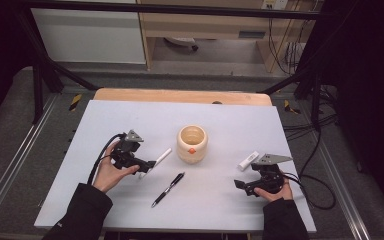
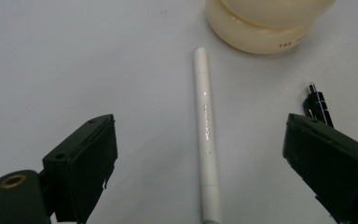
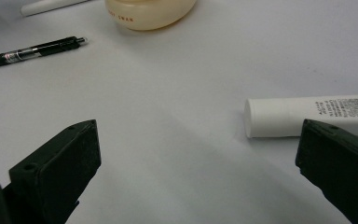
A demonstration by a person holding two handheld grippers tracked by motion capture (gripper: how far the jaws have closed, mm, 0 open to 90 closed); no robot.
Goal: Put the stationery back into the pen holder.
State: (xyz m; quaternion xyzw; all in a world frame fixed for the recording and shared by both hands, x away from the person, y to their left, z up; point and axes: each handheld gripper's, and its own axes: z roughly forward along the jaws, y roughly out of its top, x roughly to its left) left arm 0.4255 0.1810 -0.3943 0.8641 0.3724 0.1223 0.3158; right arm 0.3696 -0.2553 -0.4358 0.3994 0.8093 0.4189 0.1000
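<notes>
A cream round pot stands open-topped at the middle of the white table. A white pen lies left of it, and my left gripper is open right over the pen's near end. In the left gripper view the white pen runs up between the wide-apart jaws toward the pot. A black pen lies in front of the pot. My right gripper is open low over the table, near a white tube. The white tube lies by its right jaw.
The black pen and the pot lie farther off in the right gripper view. The black pen's tip shows by the left gripper's right jaw. Black cables trail off the table's right side. A wooden strip edges the far side.
</notes>
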